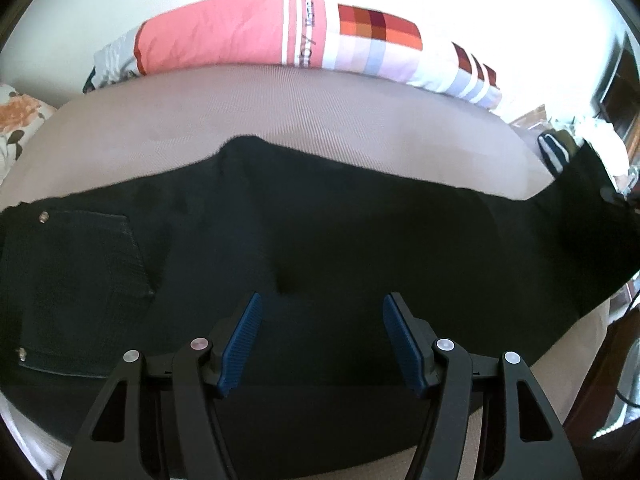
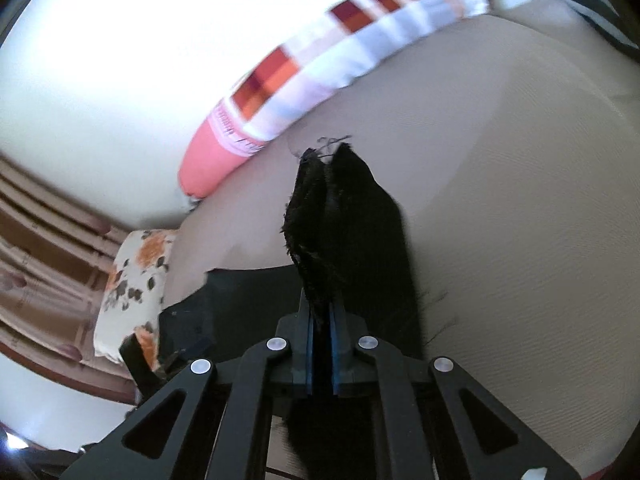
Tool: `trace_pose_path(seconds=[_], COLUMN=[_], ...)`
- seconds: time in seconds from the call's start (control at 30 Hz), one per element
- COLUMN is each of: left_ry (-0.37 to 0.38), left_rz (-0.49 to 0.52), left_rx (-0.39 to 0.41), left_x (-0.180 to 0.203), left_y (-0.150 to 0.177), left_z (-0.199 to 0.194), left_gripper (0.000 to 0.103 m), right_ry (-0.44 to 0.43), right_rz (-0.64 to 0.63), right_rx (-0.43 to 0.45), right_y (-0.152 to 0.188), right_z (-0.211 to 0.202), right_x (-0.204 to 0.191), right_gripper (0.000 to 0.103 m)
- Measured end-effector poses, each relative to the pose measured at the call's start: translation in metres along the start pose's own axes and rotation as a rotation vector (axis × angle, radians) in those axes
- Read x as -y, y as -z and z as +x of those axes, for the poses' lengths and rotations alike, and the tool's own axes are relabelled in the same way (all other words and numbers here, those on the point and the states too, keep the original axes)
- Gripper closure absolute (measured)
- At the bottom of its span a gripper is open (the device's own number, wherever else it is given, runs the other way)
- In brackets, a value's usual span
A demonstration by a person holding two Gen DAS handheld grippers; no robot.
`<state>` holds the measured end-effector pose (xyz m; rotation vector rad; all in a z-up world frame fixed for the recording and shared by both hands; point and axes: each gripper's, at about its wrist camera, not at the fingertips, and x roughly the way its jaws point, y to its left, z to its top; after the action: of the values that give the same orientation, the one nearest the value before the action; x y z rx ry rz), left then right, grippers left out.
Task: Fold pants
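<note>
Black pants lie across the beige bed, folded lengthwise, with a back pocket at the left. My left gripper is open and empty, just above the middle of the pants. In the right wrist view my right gripper is shut on the frayed leg end of the pants and holds it lifted above the bed. The rest of the pants lies lower left there.
A pink and checked bolster lies along the far edge of the bed by the white wall. A floral pillow sits at the waist end. Striped cloth and furniture stand past the right end.
</note>
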<state>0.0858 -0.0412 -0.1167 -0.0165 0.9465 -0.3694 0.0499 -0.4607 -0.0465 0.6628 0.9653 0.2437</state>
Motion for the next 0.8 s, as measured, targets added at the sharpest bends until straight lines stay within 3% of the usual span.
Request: trace_pose_path(seconds=[0.33, 0.57, 0.73, 0.8], left_ry=[0.014, -0.001, 0.006, 0.025], left_rz=[-0.068, -0.13, -0.157, -0.168], left_rx=[0.098, 0.134, 0.147, 0.146], left_x=[-0.048, -0.083, -0.098, -0.101], left_y=[0.0, 0.009, 0.013, 0.014], left_z=[-0.049, -0.073, -0.08, -0.079], left_gripper=[0.039, 0.039, 0.039, 0.039], right_ry=[-0.015, -0.024, 0.033, 0.06], right_rz=[-0.174, -0.256, -0.371, -0.412], right_rx=[-0.143, -0.253, -0.338, -0.376], right_y=[0.009, 0.036, 0.068, 0.08], right_z=[0.115, 0.198, 0.245, 0.261], right_x=[-0.119, -0.163, -0.189, -0.194], right_gripper=[0.096, 0.096, 0.096, 0.089])
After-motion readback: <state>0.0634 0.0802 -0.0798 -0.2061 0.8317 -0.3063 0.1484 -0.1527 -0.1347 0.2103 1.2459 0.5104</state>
